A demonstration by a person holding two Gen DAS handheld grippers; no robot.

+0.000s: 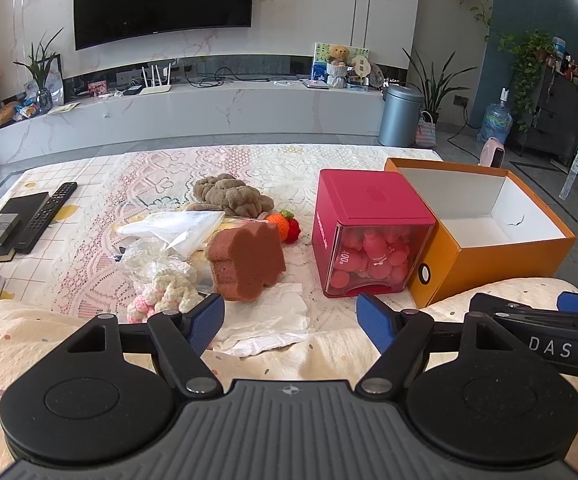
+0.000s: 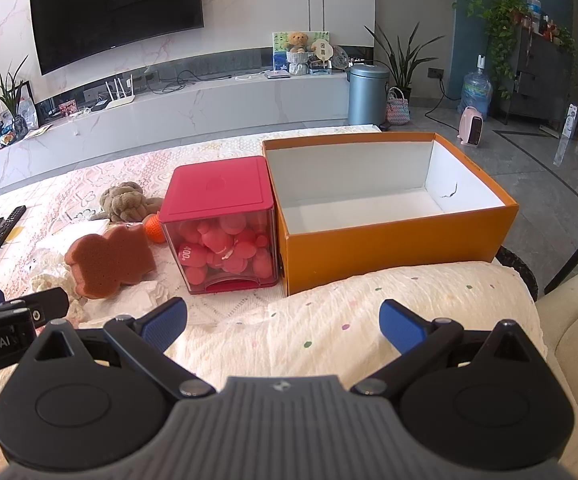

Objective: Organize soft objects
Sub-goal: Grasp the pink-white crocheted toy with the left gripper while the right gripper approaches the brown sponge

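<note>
Sponge [image 1: 245, 264] beside pink box [image 1: 369, 236] | both grippers' fingers spread, empty

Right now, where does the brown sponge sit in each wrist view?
Left wrist: brown sponge sits centre-left, just beyond the left gripper.
Right wrist: brown sponge sits at left, ahead of the right gripper.
Shared landmark: red-lidded box, to its right.

Both wrist cameras are looking forward, low over the bench [image 1: 89, 184] toward the TV [image 2: 117, 12] (left view sitting further left), sharing the orange box [image 1: 489, 256].
</note>
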